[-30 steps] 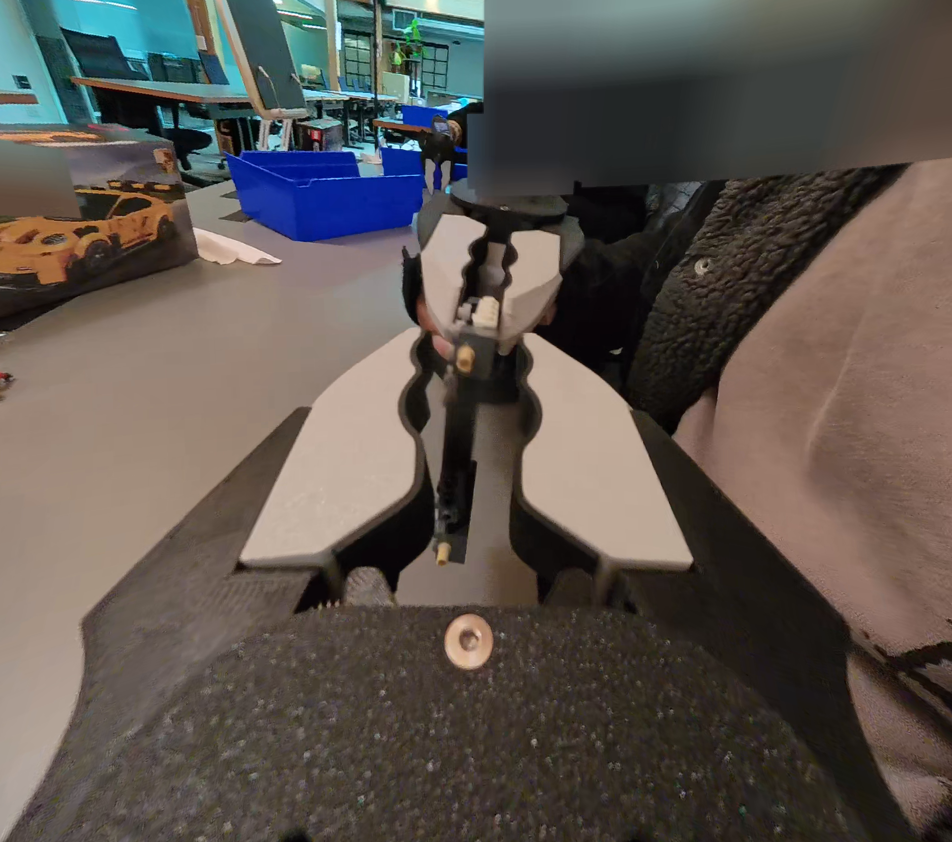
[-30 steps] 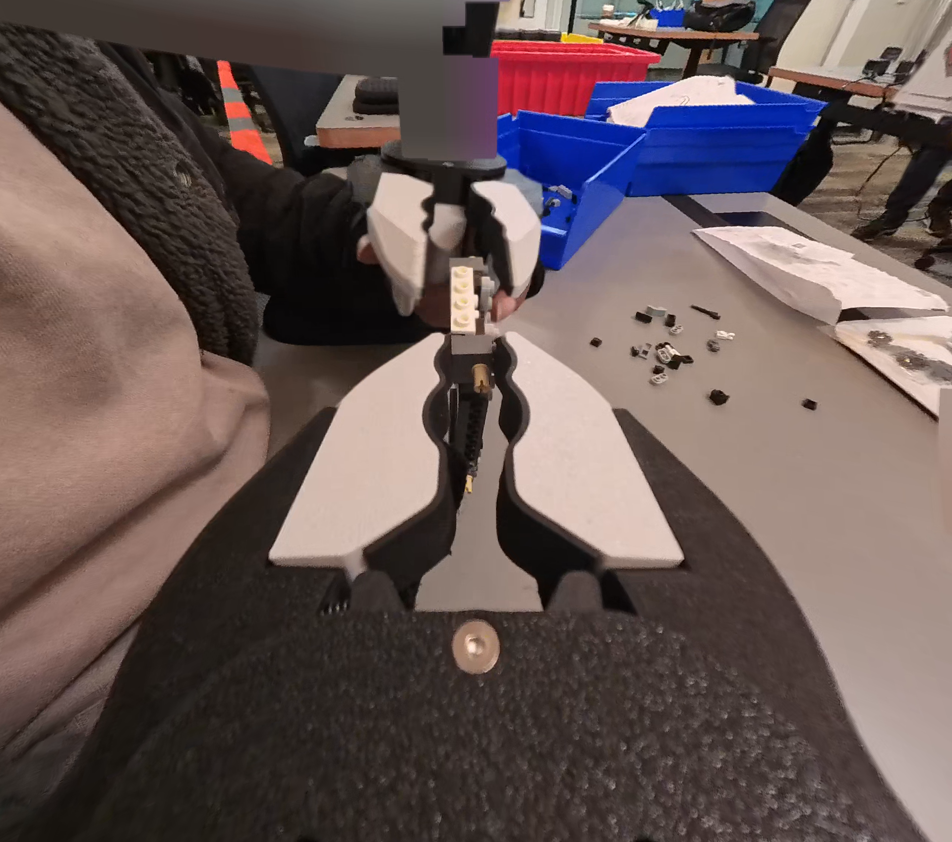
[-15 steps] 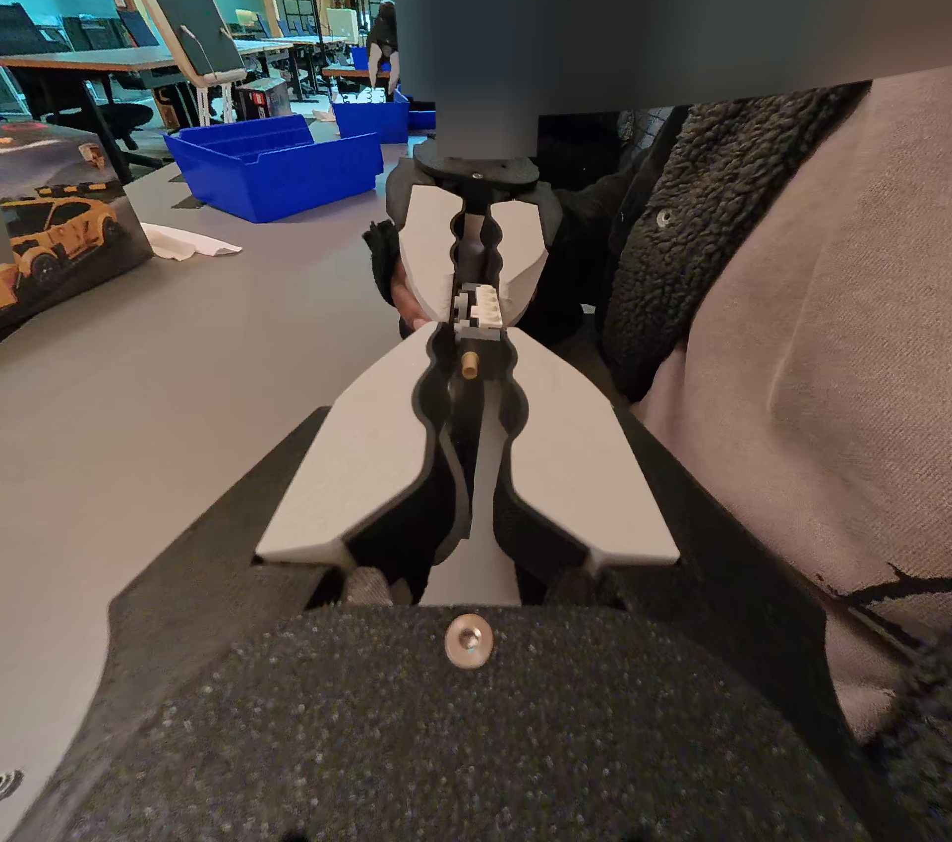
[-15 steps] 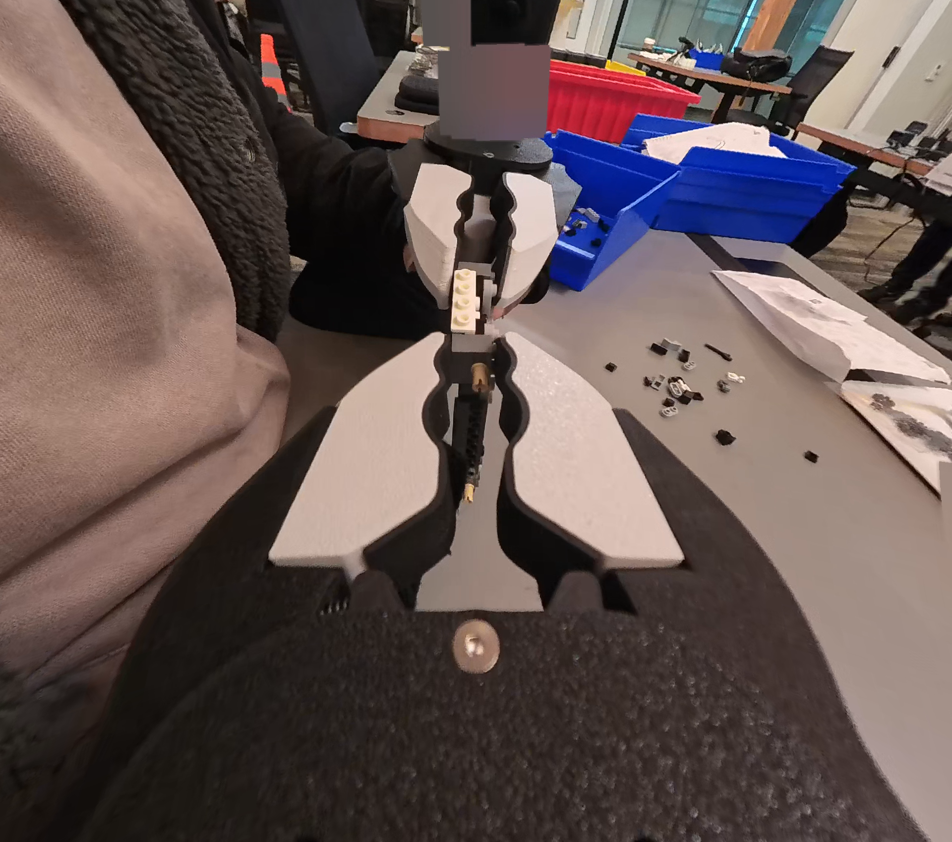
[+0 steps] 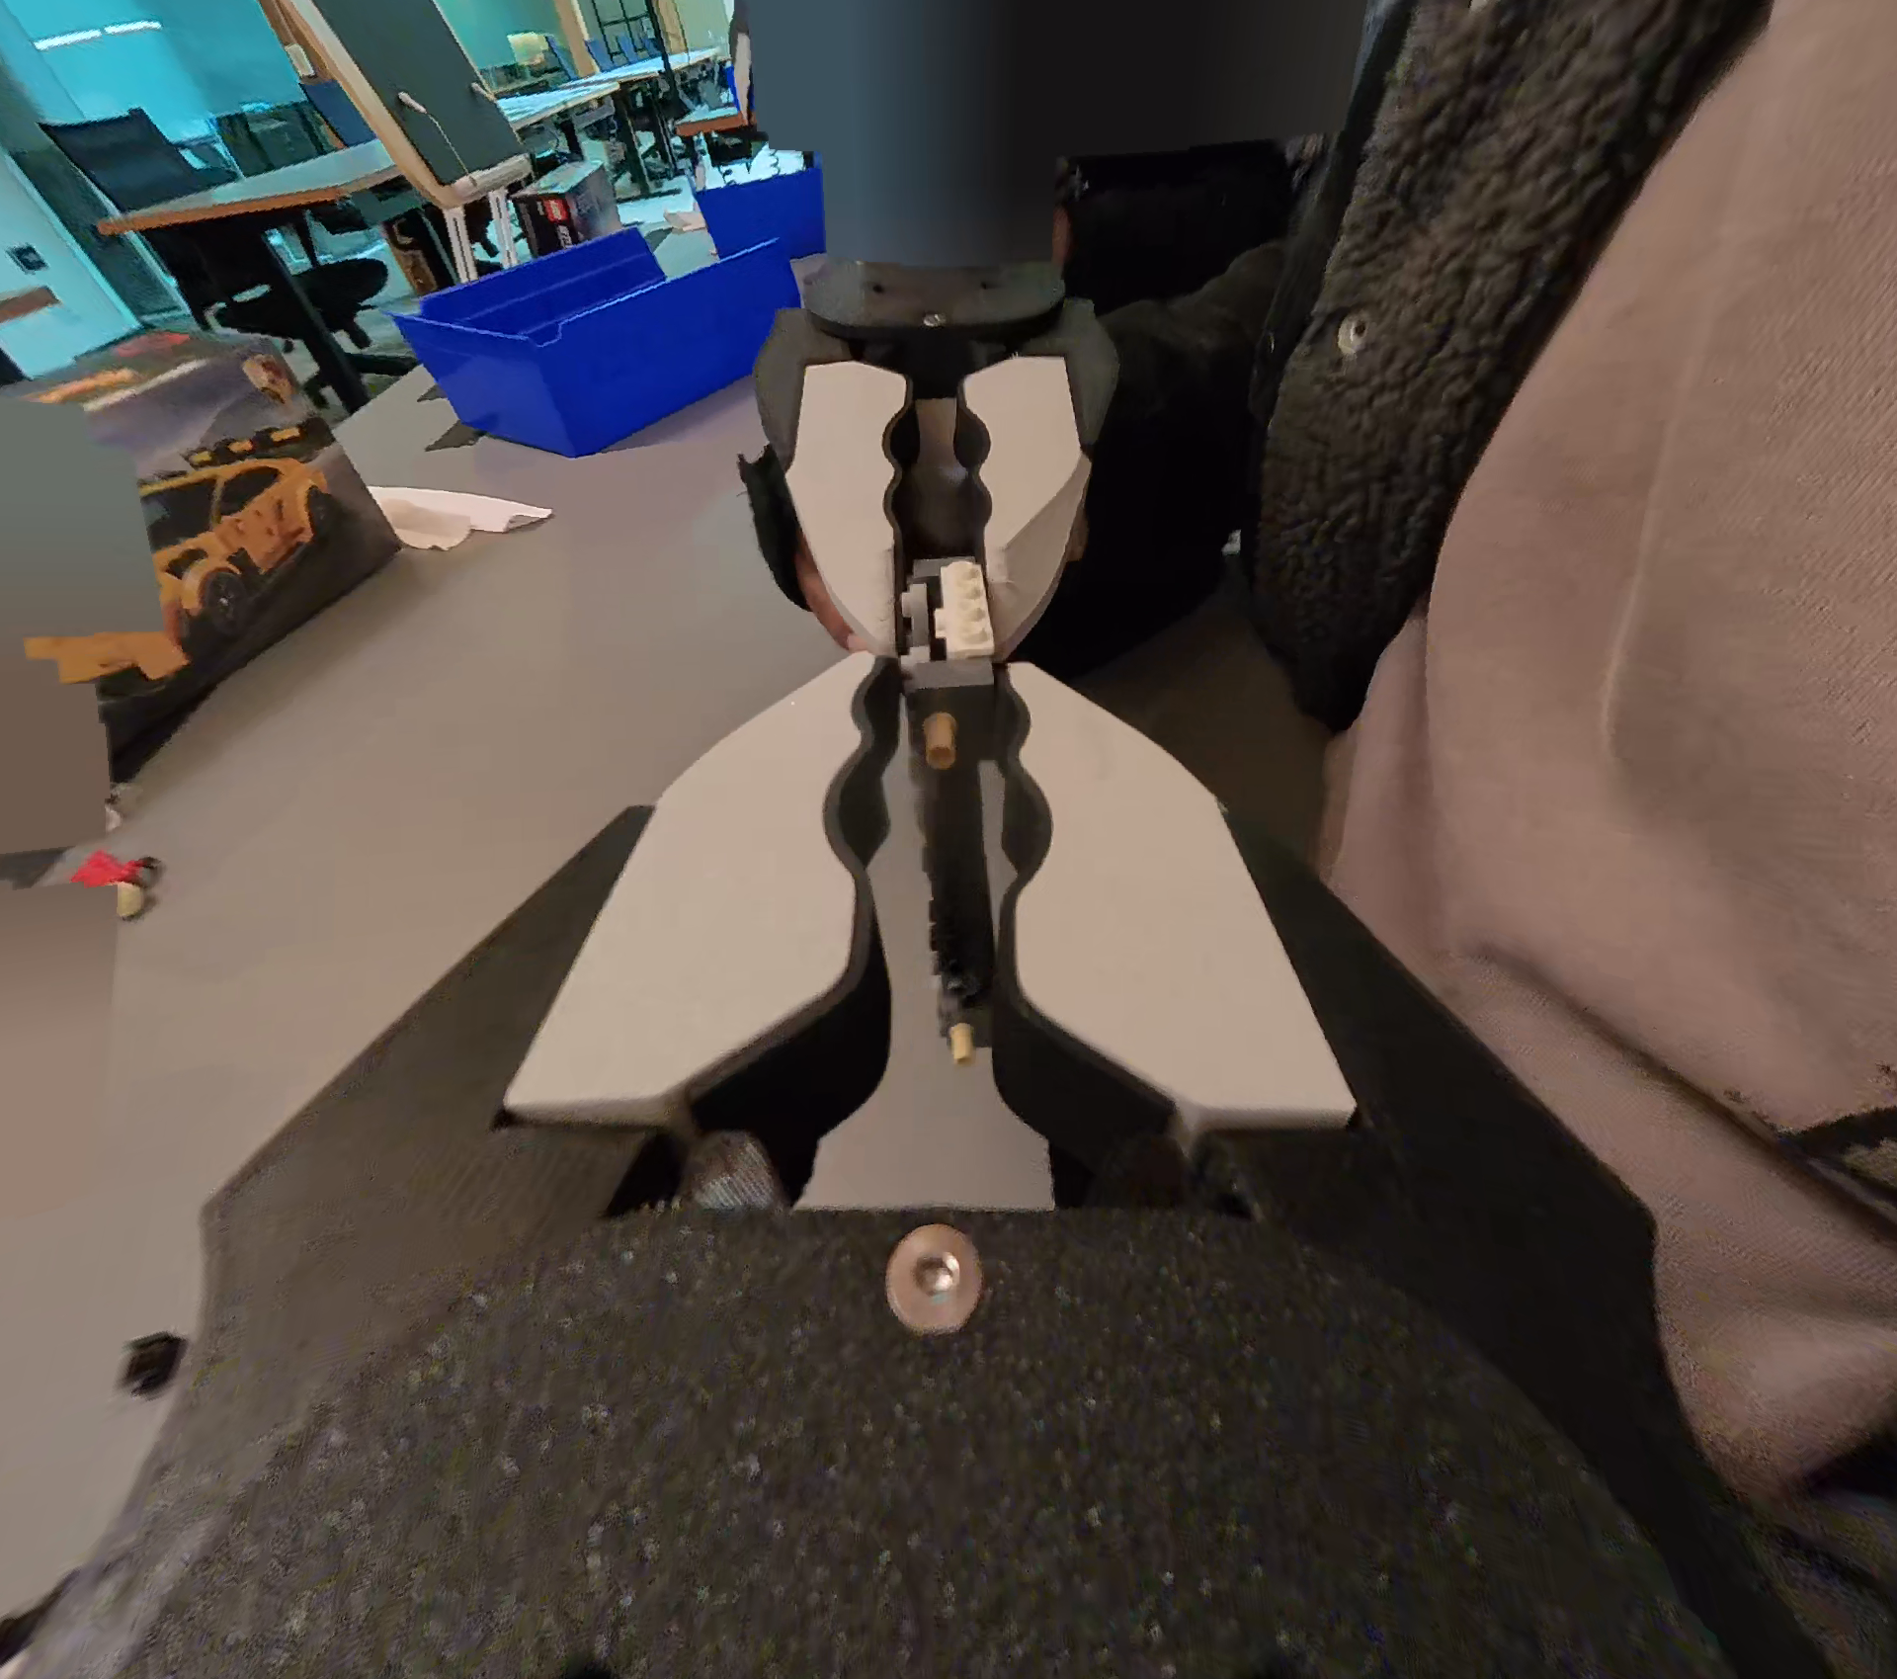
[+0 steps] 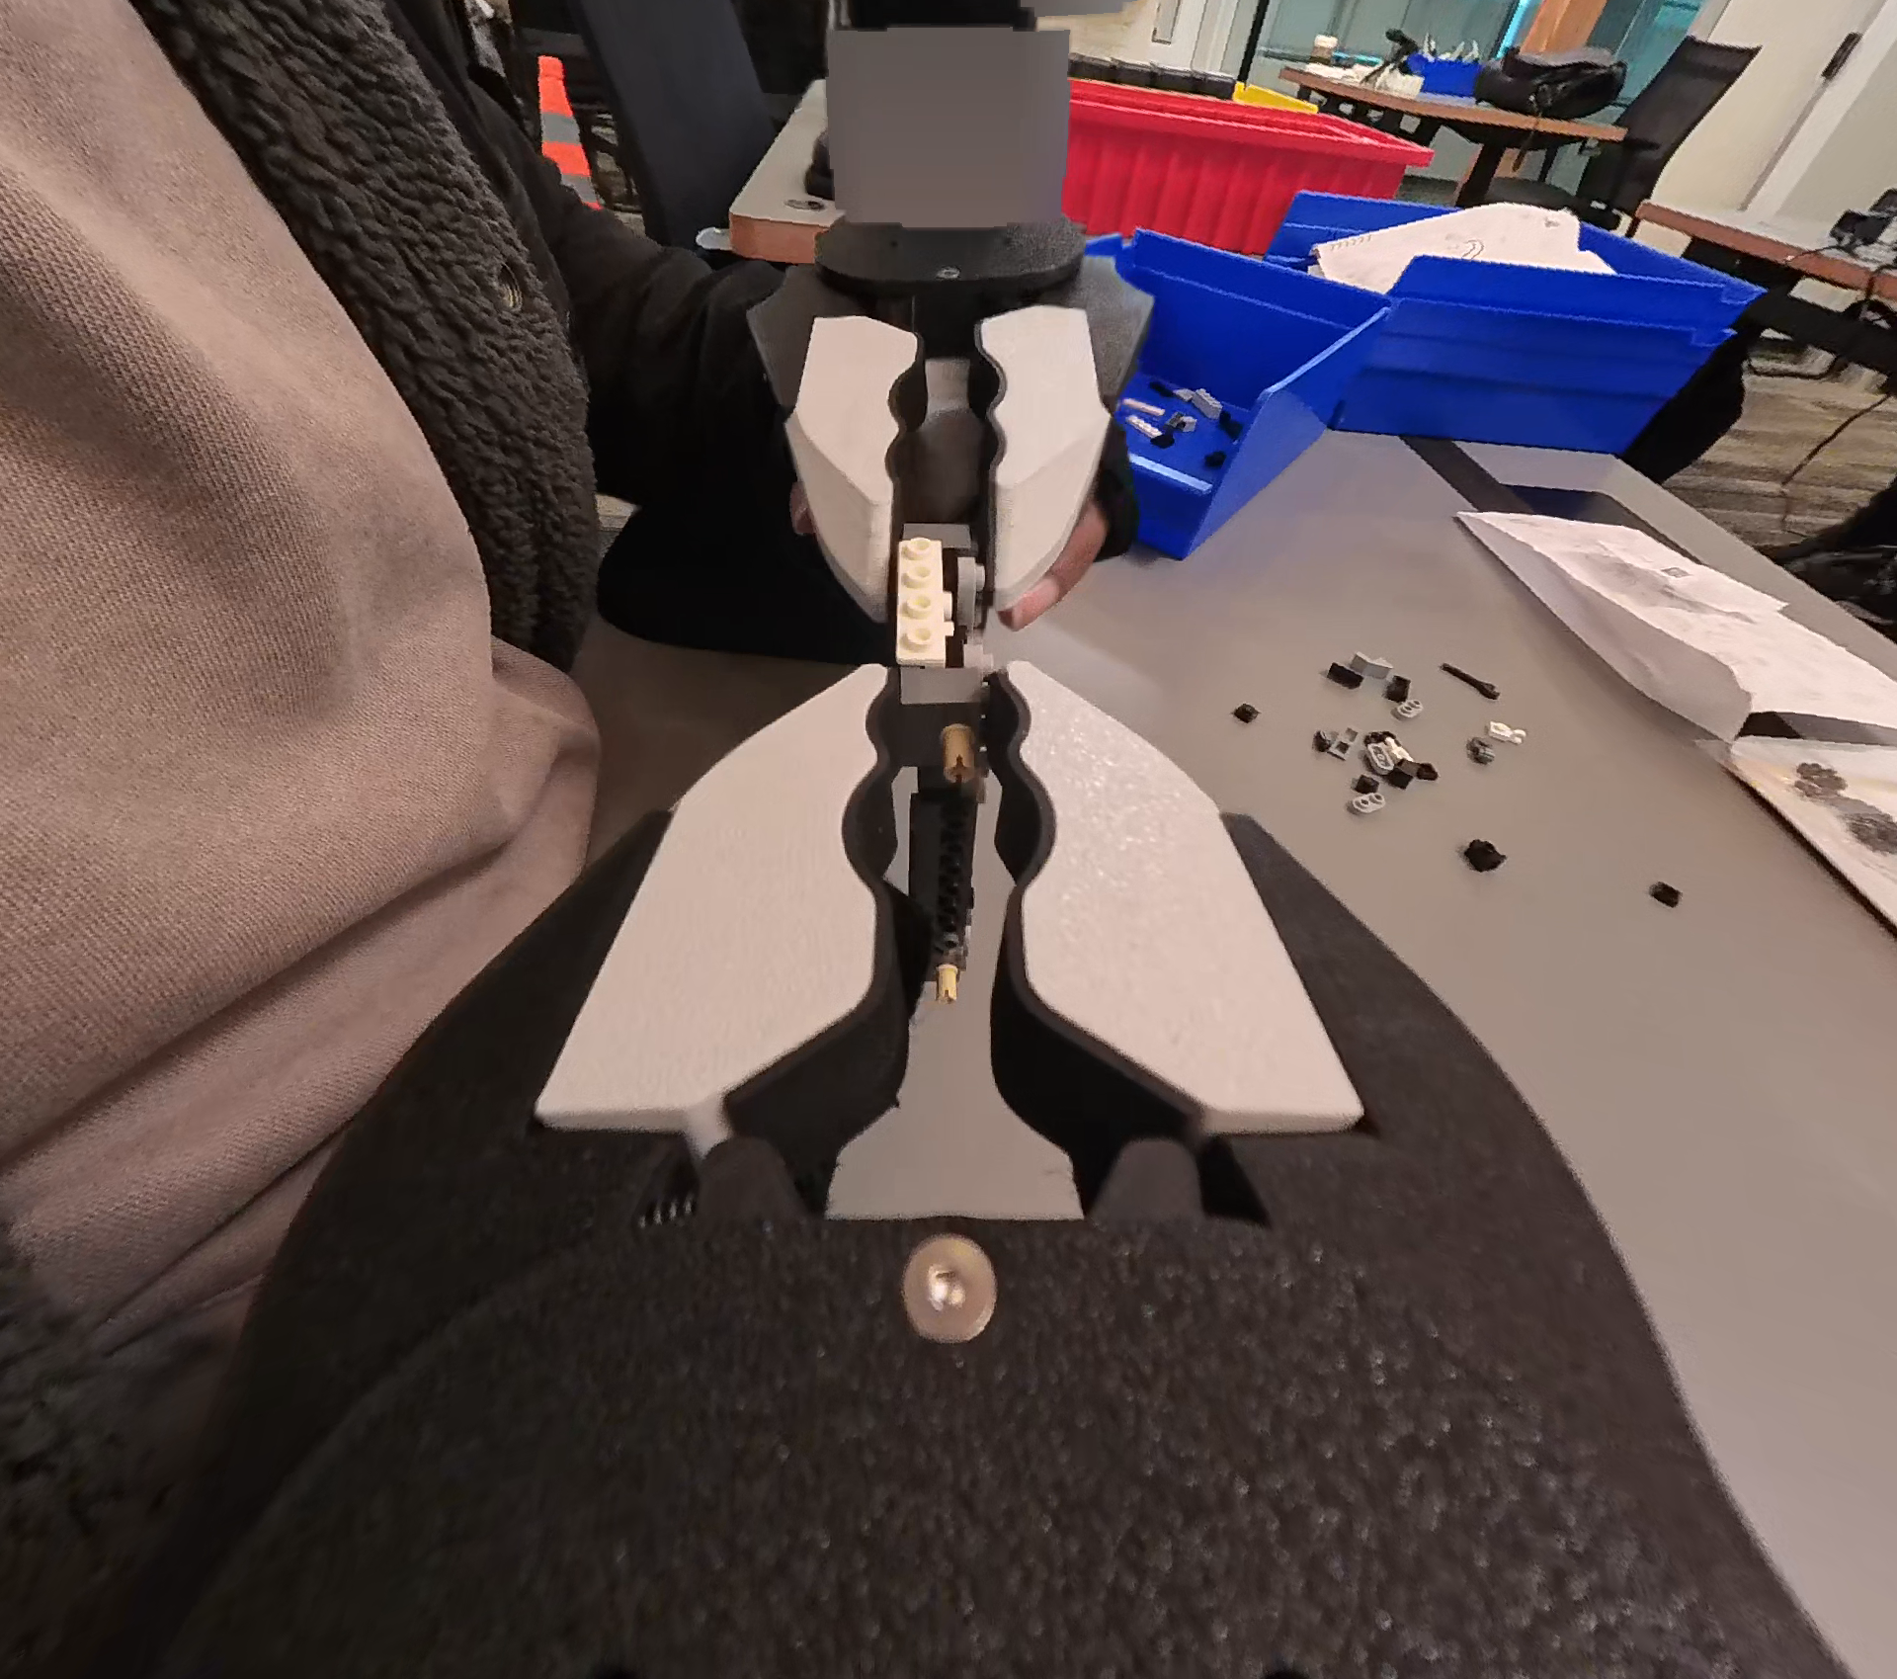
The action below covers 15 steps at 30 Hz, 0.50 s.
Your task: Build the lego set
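Observation:
A small lego assembly is held upright in the air between my two grippers, which meet tip to tip. It has a white studded brick (image 5: 965, 615) on top, a grey block (image 5: 950, 671) in the middle and a black beam with tan pins (image 5: 955, 890) hanging below. My left gripper (image 5: 944, 675) is shut on the grey block. My right gripper (image 5: 942, 642) faces it and is shut just above, at the white brick. In the right wrist view my right gripper (image 6: 944, 677) meets the left gripper (image 6: 939, 615) at the white brick (image 6: 921, 603) and the black beam (image 6: 955, 870).
Several loose small pieces (image 6: 1376, 752) lie on the grey table (image 6: 1437, 1065) beside white paper bags (image 6: 1663, 613). Blue bins (image 6: 1488, 357) (image 5: 606, 357) and a red bin (image 6: 1232, 162) stand behind. A set box with a yellow car (image 5: 216, 541) stands at the left. The person's torso (image 5: 1642, 706) is close by. Only a small space, under 4 cm, lies between the two pairs of fingers.
Both grippers stay shut on the assembly, tip to tip. The pair has turned and tilted together, so the background has shifted in both views and the white brick shows more fully.

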Available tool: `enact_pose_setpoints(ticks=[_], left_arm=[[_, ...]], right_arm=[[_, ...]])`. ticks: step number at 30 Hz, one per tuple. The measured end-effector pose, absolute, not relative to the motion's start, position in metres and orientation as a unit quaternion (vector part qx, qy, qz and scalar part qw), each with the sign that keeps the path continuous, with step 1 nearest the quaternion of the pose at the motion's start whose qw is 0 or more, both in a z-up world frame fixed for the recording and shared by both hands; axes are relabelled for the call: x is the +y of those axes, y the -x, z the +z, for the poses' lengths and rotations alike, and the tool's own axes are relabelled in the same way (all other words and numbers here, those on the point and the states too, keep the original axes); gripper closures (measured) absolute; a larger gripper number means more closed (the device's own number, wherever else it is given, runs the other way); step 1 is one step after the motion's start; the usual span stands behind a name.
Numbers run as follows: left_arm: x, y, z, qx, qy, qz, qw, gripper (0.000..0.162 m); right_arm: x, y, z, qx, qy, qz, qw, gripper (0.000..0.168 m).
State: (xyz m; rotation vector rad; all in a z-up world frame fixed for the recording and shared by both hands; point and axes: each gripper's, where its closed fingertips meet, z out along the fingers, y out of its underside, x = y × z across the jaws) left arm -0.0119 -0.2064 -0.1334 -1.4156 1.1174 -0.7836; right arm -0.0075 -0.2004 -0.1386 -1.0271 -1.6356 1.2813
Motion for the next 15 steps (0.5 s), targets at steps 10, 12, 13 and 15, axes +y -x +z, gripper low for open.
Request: enact_pose_setpoints(ticks=[10, 12, 13, 15], left_arm=[[-0.2106, 0.0088, -0.141, 0.501, 0.604, -0.305, 0.54, 0.146], [-0.2116, 0.0056, -0.1421, 0.5, 0.604, -0.308, 0.539, 0.146], [-0.2111, 0.0051, -0.1421, 0.496, 0.604, -0.309, 0.541, 0.146], [-0.211, 0.0049, -0.1412, 0.487, 0.605, -0.32, 0.543, 0.146]], right_arm=[[-0.208, 0.0049, -0.1391, -0.667, 0.382, 0.493, 0.408, 0.15], [-0.2116, 0.0044, -0.1373, -0.666, 0.367, 0.496, 0.419, 0.151], [-0.211, 0.0042, -0.1374, -0.666, 0.366, 0.494, 0.421, 0.151], [-0.2102, 0.0042, -0.1364, -0.665, 0.369, 0.495, 0.421, 0.152]])
